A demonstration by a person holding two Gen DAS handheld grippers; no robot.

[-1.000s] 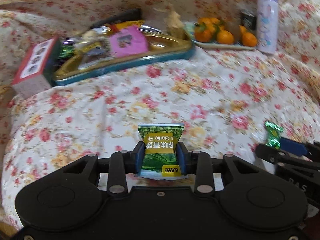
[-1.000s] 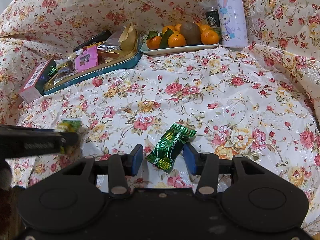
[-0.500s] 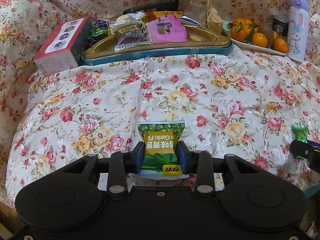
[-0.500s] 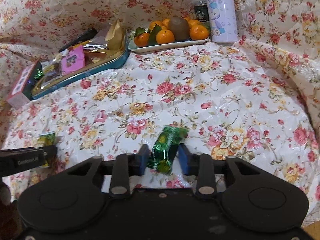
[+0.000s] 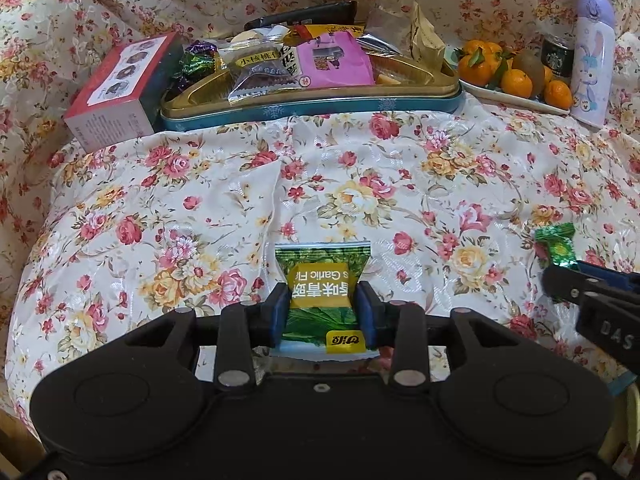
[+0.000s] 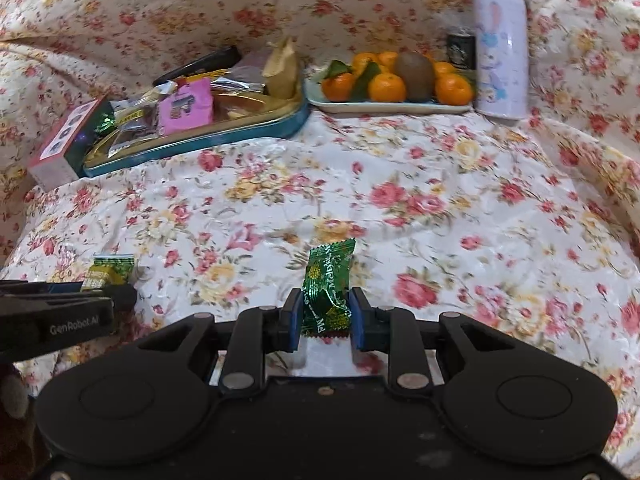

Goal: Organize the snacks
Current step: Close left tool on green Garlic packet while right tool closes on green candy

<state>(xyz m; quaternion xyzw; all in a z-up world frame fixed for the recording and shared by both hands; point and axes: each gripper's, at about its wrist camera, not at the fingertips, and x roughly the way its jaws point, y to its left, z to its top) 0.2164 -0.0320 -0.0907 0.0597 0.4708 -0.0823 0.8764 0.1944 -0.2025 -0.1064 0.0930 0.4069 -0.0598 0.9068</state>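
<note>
My left gripper is shut on a green and yellow garlic snack packet, held above the floral cloth. My right gripper is shut on a dark green wrapped candy, lifted off the cloth. Each shows in the other view: the candy at the right edge, the packet at the left edge. A teal and gold snack tin with several wrapped snacks, one a pink packet, stands at the back; it also shows in the right wrist view.
A red and white box stands left of the tin. A plate of oranges and a kiwi, a dark can and a lilac bottle stand at the back right. Floral cloth covers everything.
My right gripper has closed on the green candy and lifted it. My left gripper, still holding the garlic packet, has swung so the tin sits straight ahead.
</note>
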